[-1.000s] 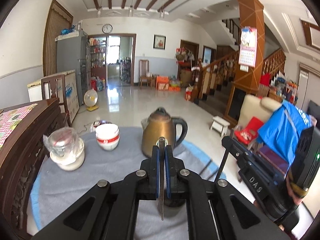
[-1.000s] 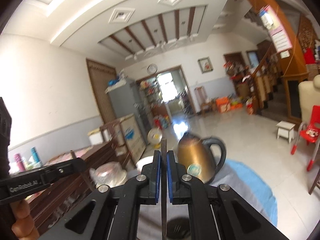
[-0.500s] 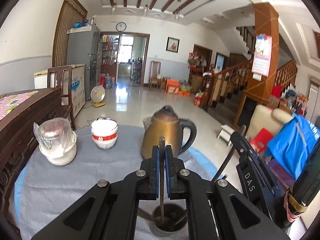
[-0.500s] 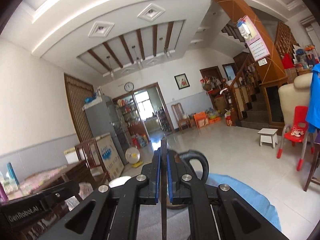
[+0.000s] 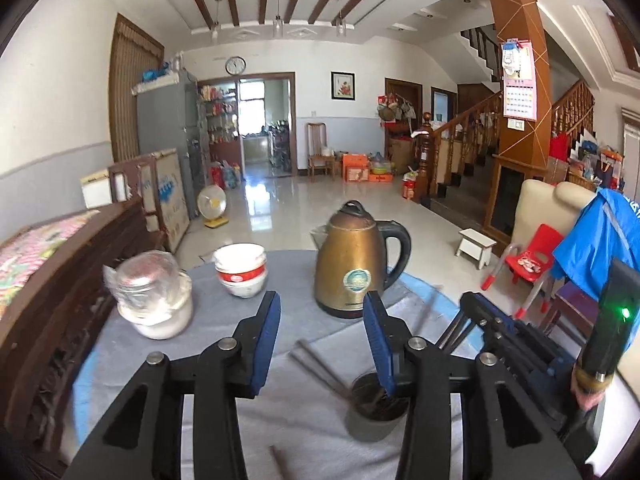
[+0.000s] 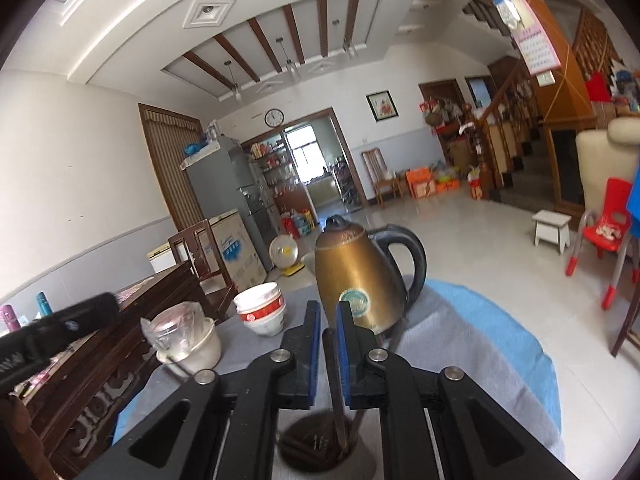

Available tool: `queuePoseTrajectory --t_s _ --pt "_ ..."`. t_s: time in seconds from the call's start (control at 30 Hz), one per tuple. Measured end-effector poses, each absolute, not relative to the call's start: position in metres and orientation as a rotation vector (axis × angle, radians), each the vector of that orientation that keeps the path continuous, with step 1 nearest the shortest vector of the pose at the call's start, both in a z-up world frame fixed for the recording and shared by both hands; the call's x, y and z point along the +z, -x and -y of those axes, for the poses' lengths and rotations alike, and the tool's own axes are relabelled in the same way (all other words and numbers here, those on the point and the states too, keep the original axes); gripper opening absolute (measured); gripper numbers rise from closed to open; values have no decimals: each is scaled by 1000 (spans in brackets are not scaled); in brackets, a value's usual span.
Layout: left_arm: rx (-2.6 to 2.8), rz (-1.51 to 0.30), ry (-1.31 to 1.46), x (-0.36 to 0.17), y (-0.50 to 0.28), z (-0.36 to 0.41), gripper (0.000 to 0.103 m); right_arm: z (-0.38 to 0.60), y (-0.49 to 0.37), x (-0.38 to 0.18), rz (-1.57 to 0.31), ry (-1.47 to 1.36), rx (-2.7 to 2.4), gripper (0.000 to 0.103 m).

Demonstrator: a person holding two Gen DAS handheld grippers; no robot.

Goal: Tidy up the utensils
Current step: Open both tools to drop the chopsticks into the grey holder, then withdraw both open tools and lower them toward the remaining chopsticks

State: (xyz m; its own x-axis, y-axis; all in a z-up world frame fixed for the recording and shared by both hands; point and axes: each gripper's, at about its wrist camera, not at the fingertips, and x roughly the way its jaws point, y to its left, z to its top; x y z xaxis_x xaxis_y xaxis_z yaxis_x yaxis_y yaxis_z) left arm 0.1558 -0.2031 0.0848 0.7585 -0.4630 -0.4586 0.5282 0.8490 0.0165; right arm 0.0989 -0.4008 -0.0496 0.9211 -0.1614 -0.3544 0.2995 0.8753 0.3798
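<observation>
A dark round utensil holder (image 5: 378,408) stands on the grey cloth with dark chopsticks (image 5: 320,368) leaning out of it to the left. My left gripper (image 5: 322,320) is open and empty just above and left of the holder. In the right wrist view the holder (image 6: 318,446) lies right under my right gripper (image 6: 328,316). Its jaws stand slightly apart, and a dark chopstick (image 6: 334,384) stands loose between them with its lower end in the holder. The right gripper's body also shows in the left wrist view (image 5: 516,340).
A bronze kettle (image 5: 354,258) stands behind the holder. A red and white bowl stack (image 5: 240,270) and a white bowl with a glass jar (image 5: 154,300) sit at the left. A dark wooden cabinet (image 5: 52,280) borders the table's left side. One loose chopstick (image 5: 280,462) lies near the front.
My left gripper has opened and let its chopstick go into the holder. My right gripper has tilted down over the holder and its jaws have loosened around its chopstick.
</observation>
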Motion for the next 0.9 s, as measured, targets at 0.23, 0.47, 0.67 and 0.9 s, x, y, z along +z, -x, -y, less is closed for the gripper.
queuePoseTrajectory --t_s 0.23,0.47,0.67,0.9 --pt "-467 -512 -162 73 -121 146 67 403 -42 -44 -260 -548 -254 52" --pt "-389 -676 -243 30 -98 126 73 389 7 -46 -263 -627 -231 52" --pt "-322 -710 -286 13 -78 113 78 362 27 -49 -322 -594 -207 50" --pt "-287 -671 -319 15 -58 101 79 339 38 -54 -376 -566 -175 50"
